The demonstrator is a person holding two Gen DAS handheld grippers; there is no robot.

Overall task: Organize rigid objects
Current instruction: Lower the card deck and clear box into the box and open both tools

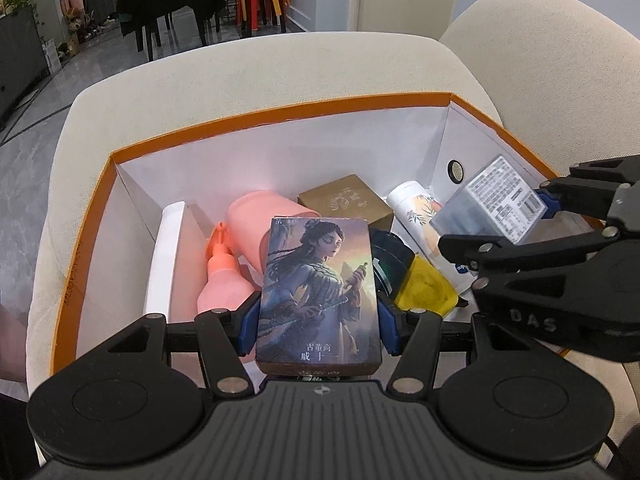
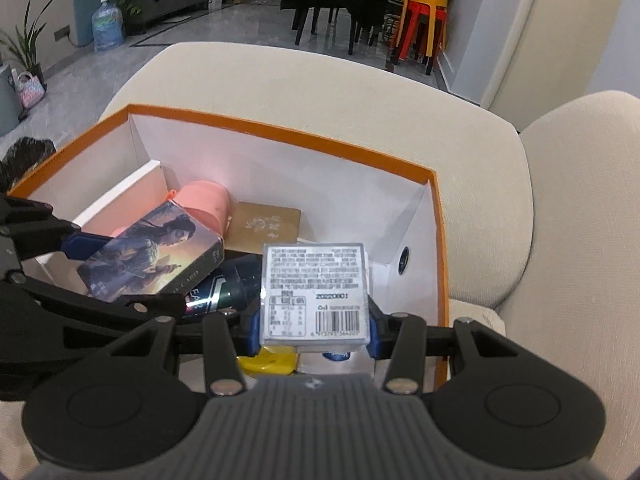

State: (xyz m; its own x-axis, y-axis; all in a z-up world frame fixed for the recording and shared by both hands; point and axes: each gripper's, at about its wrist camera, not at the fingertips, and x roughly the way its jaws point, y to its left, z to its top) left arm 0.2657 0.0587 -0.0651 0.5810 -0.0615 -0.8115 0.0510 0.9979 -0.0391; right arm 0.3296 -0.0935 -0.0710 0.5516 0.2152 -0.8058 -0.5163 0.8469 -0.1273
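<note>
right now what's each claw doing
left claw: shut on the card box
right claw: shut on the clear case

Illustrated card box (image 1: 318, 292) at lower centre and clear barcode-labelled case (image 2: 316, 294) at centre, both tilted above the orange-rimmed white box (image 1: 280, 114) of clutter

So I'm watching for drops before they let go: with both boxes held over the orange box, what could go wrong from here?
1. The card box in the left gripper hangs above the pink bottle and dark can; released here, it may land tilted.
2. The right gripper and its clear box sit close beside the left; they could bump.
</note>
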